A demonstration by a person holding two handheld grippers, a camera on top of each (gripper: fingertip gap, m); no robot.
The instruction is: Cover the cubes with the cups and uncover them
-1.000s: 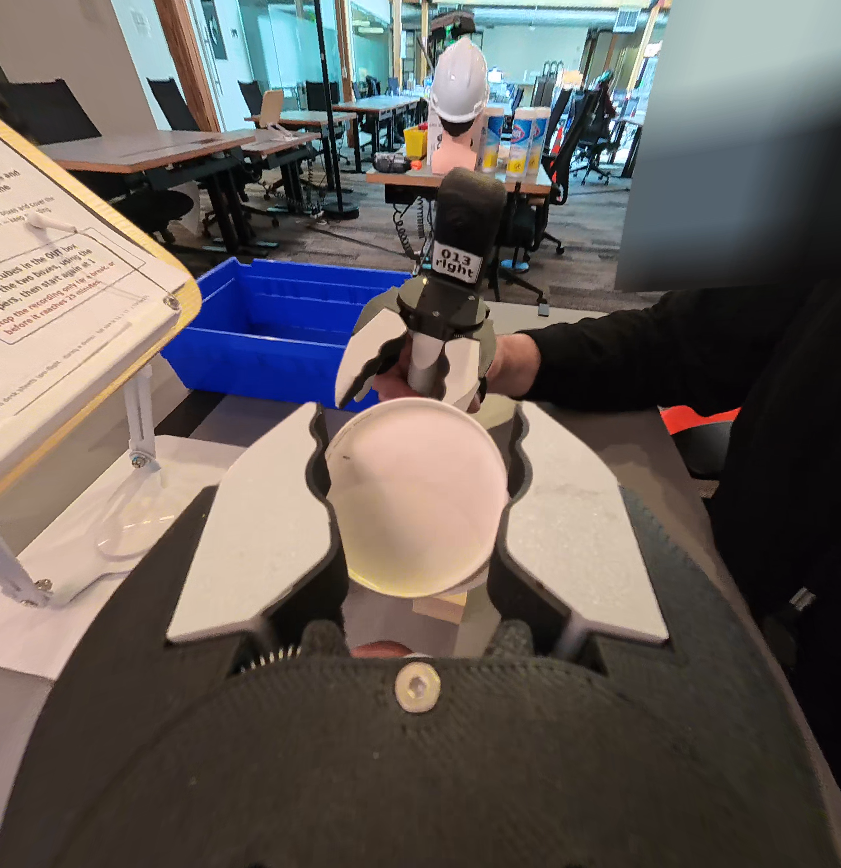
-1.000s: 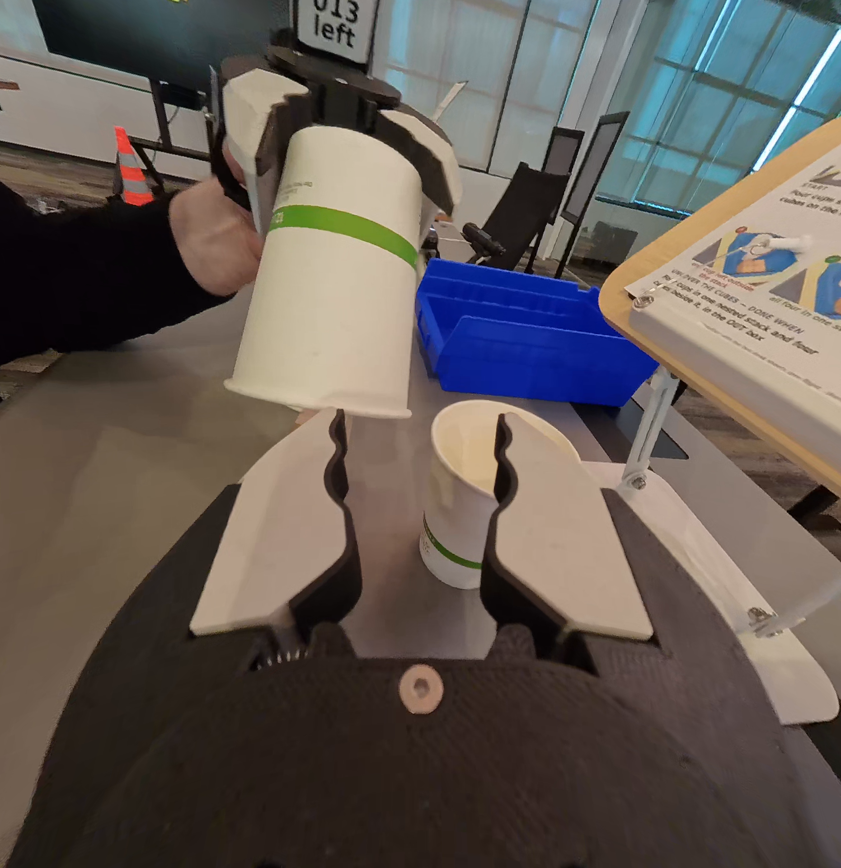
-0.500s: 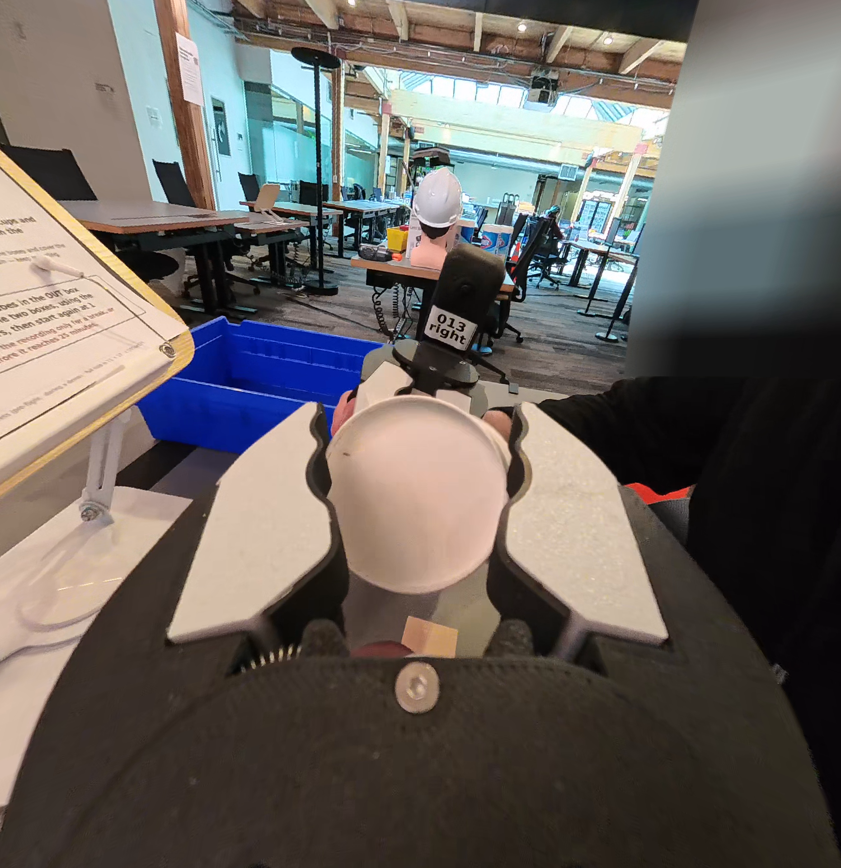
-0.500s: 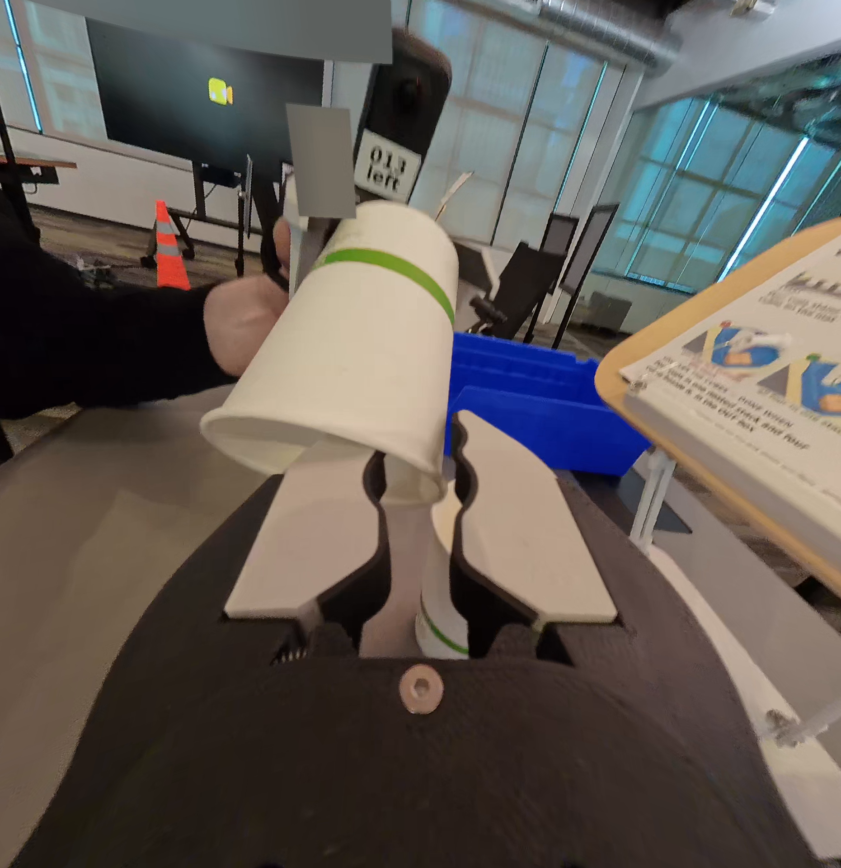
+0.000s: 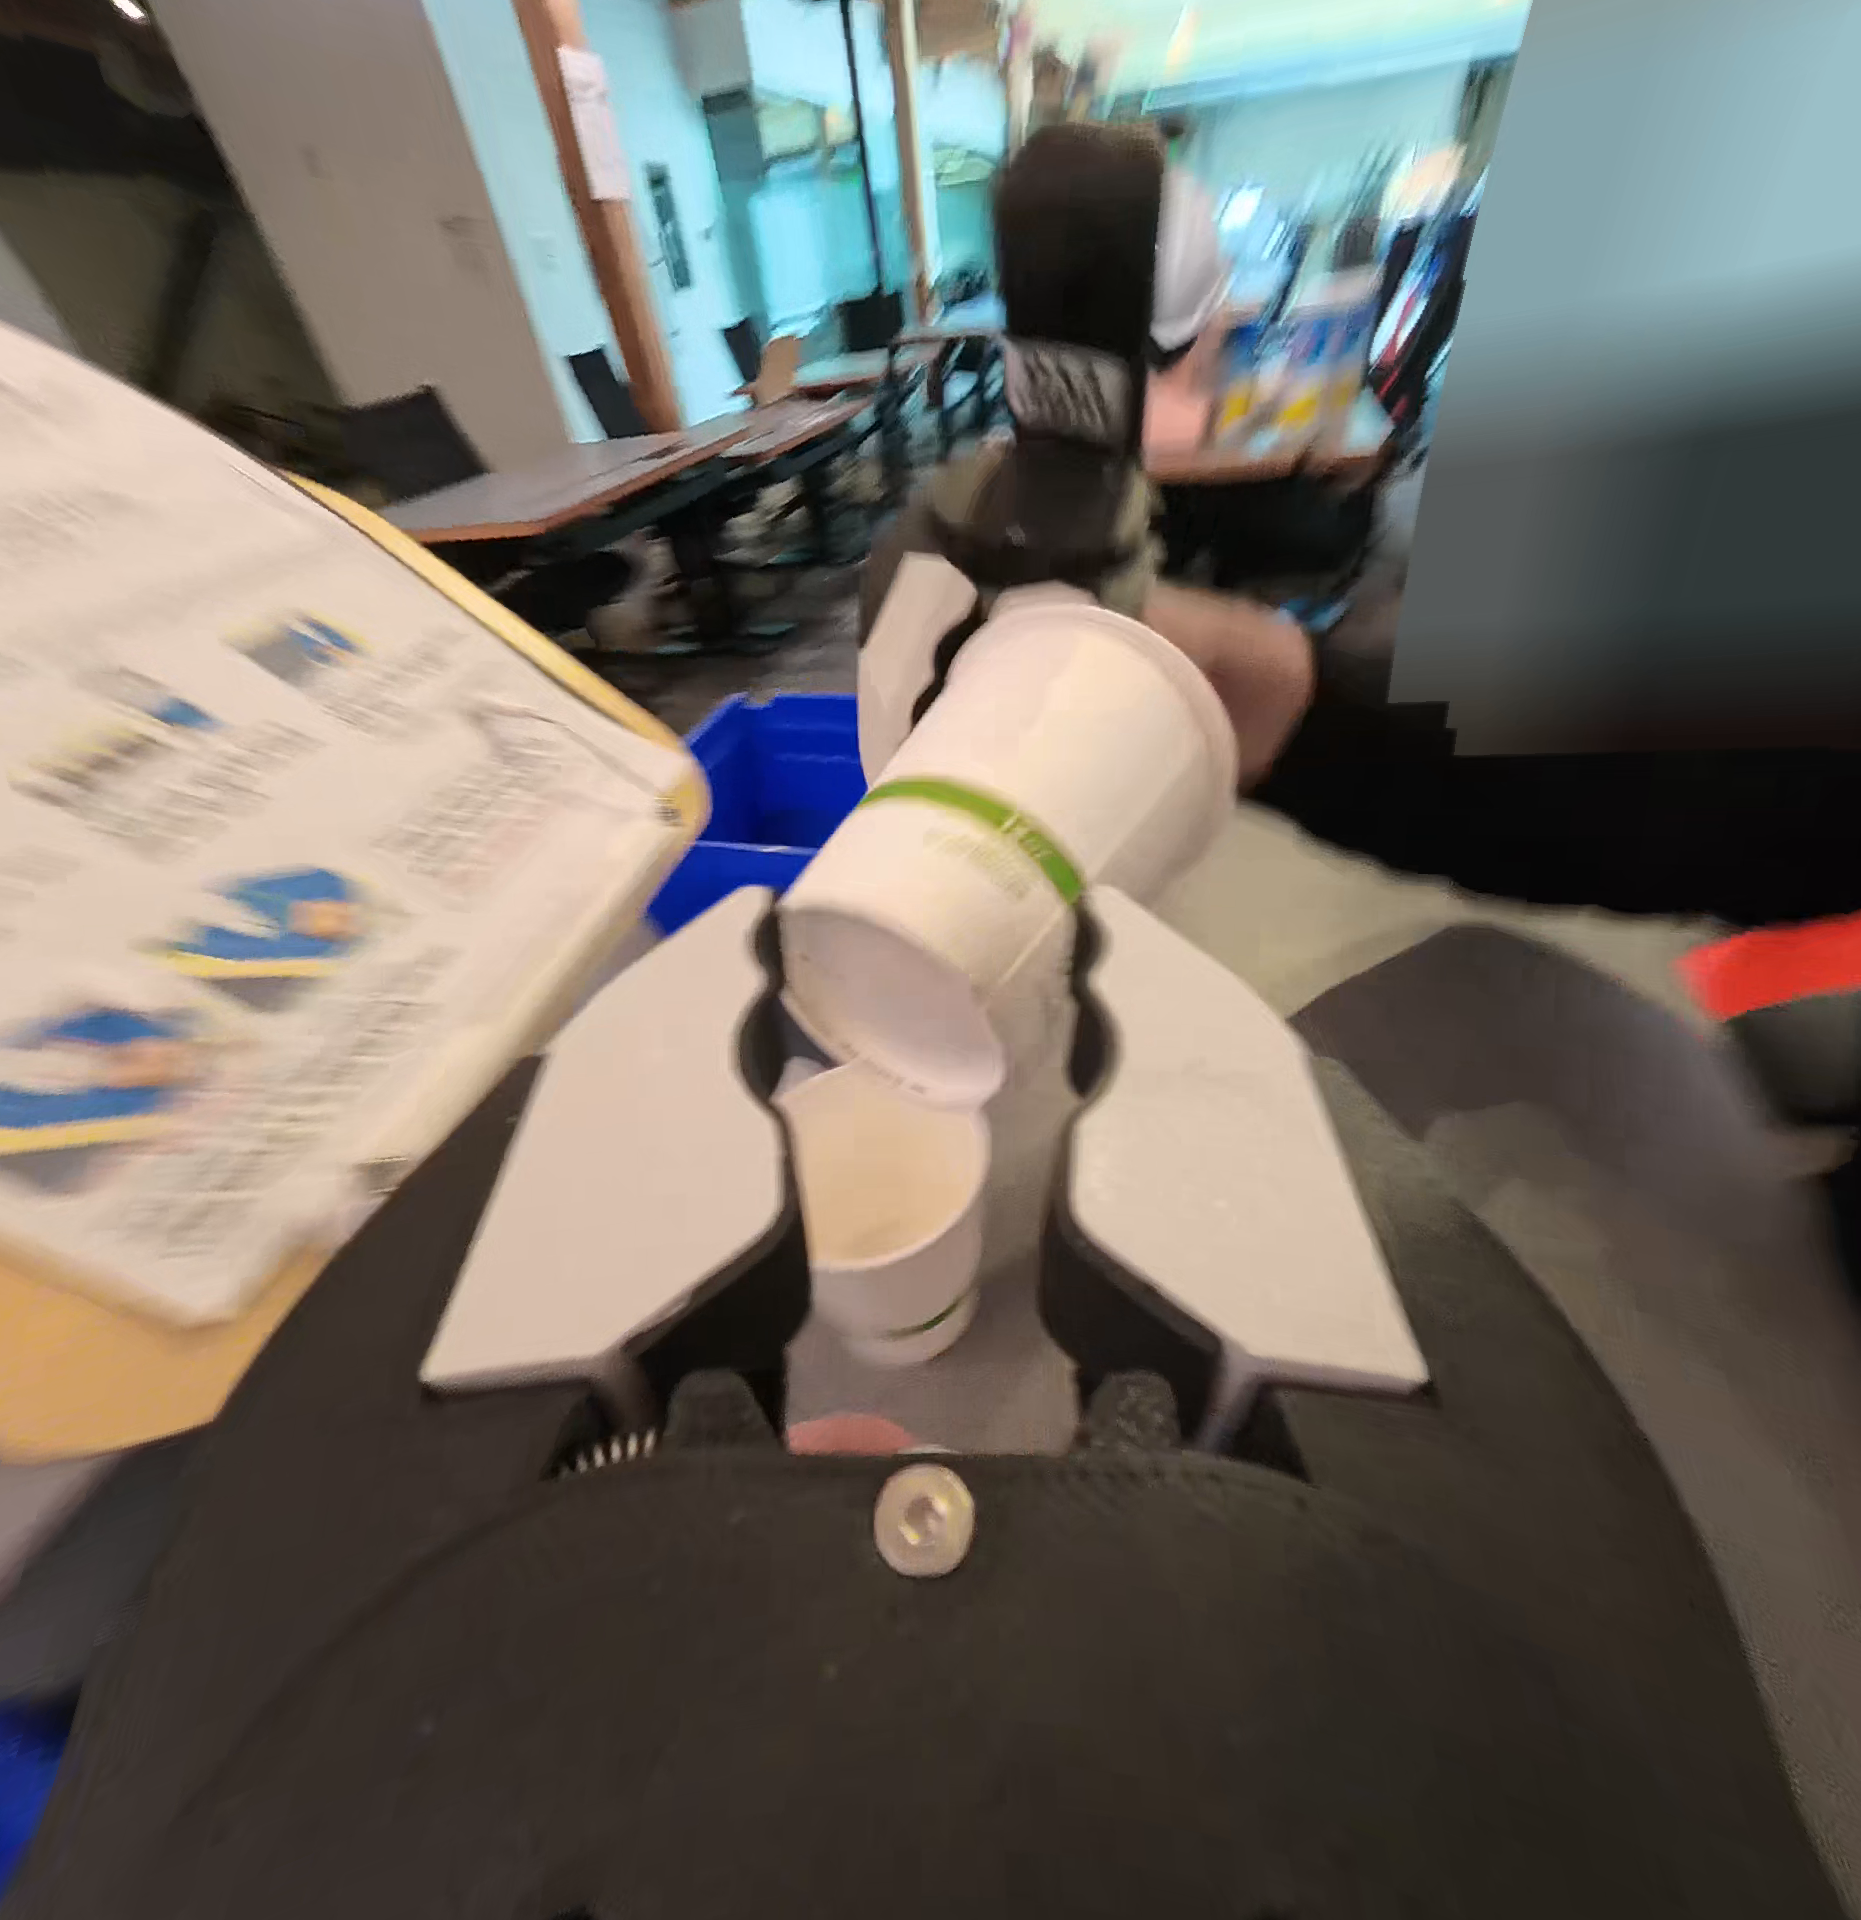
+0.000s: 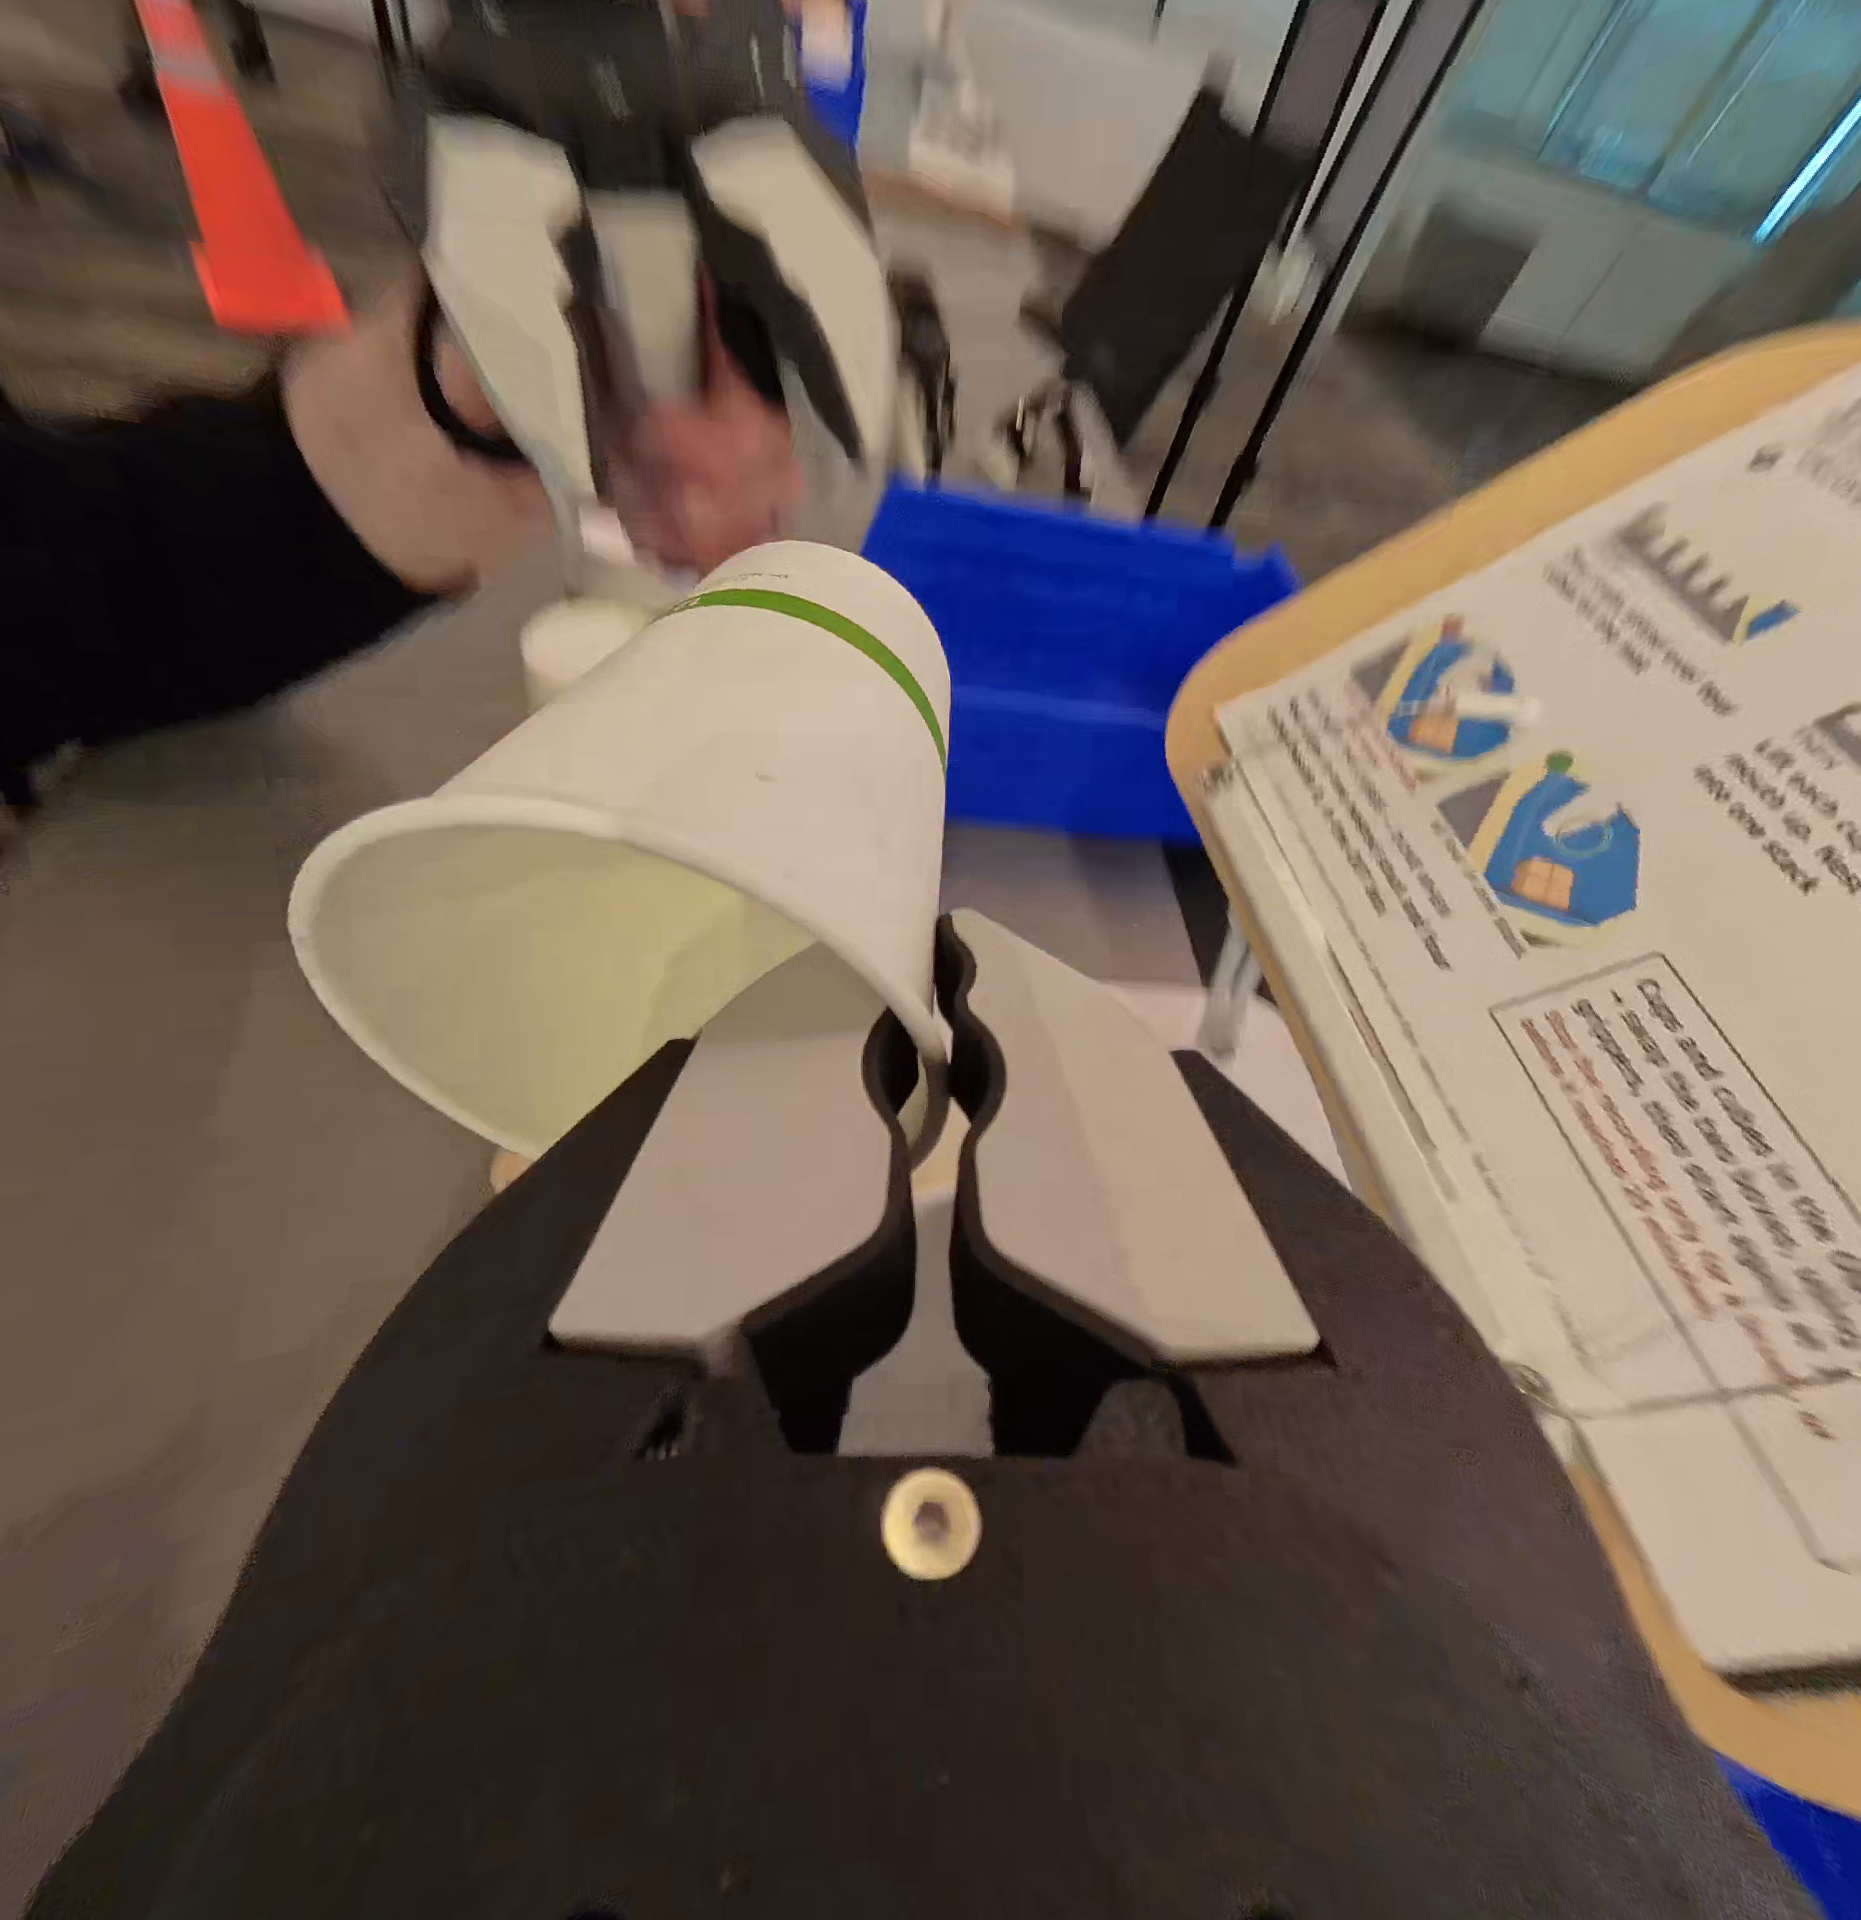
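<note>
My right gripper (image 6: 941, 997) is shut on the rim of a white paper cup with a green band (image 6: 697, 790). It holds the cup tilted in the air with the mouth facing down and left. In the left wrist view this cup (image 5: 1009, 831) hangs from the right gripper (image 5: 957, 634) with its base towards the camera. My left gripper (image 5: 921, 925) is open and empty, above a second white cup (image 5: 890, 1216) that stands upright on the grey table. The left gripper (image 6: 645, 260) shows blurred and far off in the right wrist view. No cube shows clearly.
A blue bin (image 6: 1061, 665) stands at the back of the grey table (image 6: 126, 1039). A tilted wooden board with instruction sheets (image 6: 1632, 987) overhangs one side, close to both grippers (image 5: 230, 831). Another small white cup (image 6: 573, 644) stands farther back. A person's dark sleeves reach in.
The left gripper let go of the banded cup, opened and drew back. The right gripper closed on the cup's rim and now holds it tilted. Both views are blurred by motion.
</note>
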